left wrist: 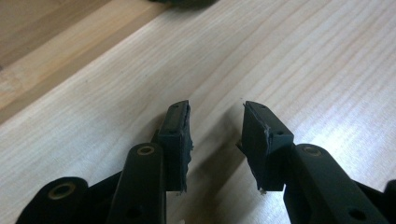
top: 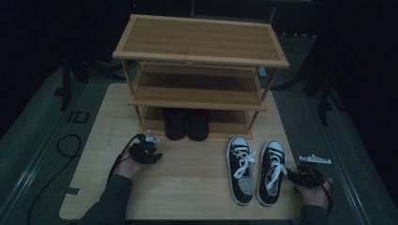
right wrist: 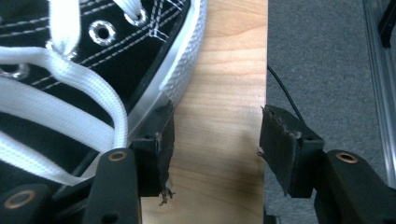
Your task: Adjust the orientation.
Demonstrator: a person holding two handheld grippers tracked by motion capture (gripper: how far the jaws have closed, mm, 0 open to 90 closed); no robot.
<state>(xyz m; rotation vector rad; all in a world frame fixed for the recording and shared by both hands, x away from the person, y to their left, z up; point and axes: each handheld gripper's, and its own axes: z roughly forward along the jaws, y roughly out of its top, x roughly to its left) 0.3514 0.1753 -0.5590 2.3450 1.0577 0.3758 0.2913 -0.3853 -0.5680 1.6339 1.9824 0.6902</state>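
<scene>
No brand or label can be read on anything here; the room is dim and the only writing-like mark, on the floor left of the surface, is too faint to read.

A pair of black canvas sneakers with white laces and white toe caps stands on the wooden surface (top: 197,187) at the front right, toes pointing toward the rack. The right sneaker (top: 271,171) lies just beside the right gripper (top: 307,176), and the left sneaker (top: 241,168) sits next to it, nearly touching. In the right gripper view the jaws stand apart, one pad right up against the sneaker's white rubber edge and the other out over the surface's edge, with grey floor beyond. Nothing lies between them but bare wood.

The left gripper (top: 146,153) rests low on the surface at the front left, well apart from the sneakers. Its jaws are spread too, with only wood grain between them in the left gripper view.

Behind stands a three-tier bamboo shoe rack (top: 199,56). On its bottom shelf sits a dark pair of shoes (top: 187,124), mostly shadowed by the shelf above, so their make is hard to tell. A black cable (top: 65,145) loops on the floor at the left.
</scene>
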